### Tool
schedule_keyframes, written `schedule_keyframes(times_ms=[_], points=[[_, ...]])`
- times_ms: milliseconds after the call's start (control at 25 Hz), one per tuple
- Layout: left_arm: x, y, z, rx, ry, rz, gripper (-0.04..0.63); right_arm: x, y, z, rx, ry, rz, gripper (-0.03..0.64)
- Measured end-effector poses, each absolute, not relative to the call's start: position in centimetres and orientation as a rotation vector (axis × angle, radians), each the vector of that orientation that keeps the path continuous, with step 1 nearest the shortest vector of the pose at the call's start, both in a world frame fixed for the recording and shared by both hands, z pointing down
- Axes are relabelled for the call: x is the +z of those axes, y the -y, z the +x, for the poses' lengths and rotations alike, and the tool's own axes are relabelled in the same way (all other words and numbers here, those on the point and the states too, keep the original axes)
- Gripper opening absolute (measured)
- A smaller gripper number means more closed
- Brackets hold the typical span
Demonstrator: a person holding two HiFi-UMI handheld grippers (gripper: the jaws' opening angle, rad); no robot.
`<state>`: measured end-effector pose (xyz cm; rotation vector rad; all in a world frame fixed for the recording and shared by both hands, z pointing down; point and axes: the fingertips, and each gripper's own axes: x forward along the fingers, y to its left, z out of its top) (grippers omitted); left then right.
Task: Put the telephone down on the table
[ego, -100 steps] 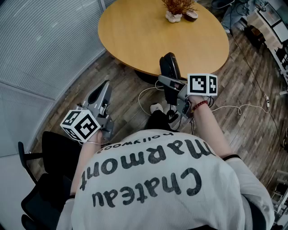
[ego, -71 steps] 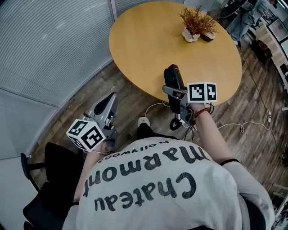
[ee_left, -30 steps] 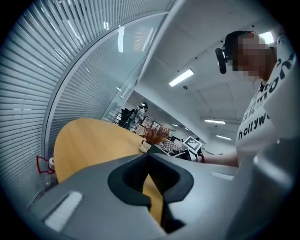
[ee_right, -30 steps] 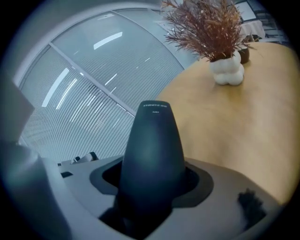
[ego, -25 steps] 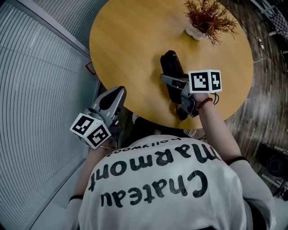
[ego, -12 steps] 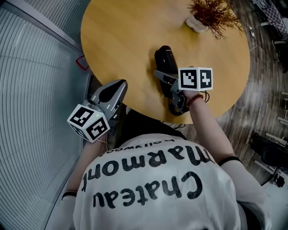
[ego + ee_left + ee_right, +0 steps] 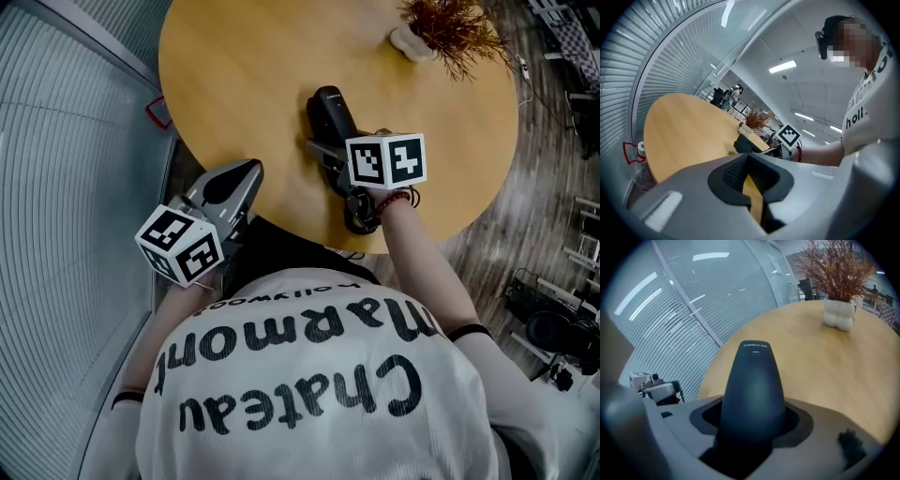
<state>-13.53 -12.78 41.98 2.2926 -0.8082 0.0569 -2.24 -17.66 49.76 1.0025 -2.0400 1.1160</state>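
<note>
Shirt: person's white top (image 7: 309, 375), big dark lettering across it, is filling the near edge of the head view.
Left gripper: left gripper (image 7: 242, 178) is hanging just off the table's near-left edge, close beside the person's body. Its jaws are sitting all but together with only a thin slit between them, and nothing is in that slit.
Right gripper: right gripper (image 7: 330, 157) is reaching out over the table top. Its jaws are clamping the telephone from both sides, and a beaded bracelet (image 7: 394, 199) is showing on the wrist behind it.
Telephone: telephone (image 7: 328, 112) is riding in that grip, a long black handset lying over the near half of the table. Its rounded end is pointing away toward the plant. Whether it is touching the wood, I cannot tell.
Table: round wooden table (image 7: 244, 66) is spreading out bare beyond the handset.
Bottle: clear bottle (image 7: 641, 164) with a red loop is standing low by the table's left edge.
Plant: plant (image 7: 450, 23), reddish-brown dry sprigs in a white pot (image 7: 410, 39), is standing at the far rim, well apart from the telephone.
</note>
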Motion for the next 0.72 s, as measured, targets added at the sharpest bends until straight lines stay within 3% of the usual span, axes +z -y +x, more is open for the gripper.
schedule_keyframes(times_ms=[720], points=[[43.1, 13.6, -11.3, 0.078, 0.786, 2.272, 0.006, 50.7, 18.1, -2.2, 0.885, 1.939, 1.091, 0.299]])
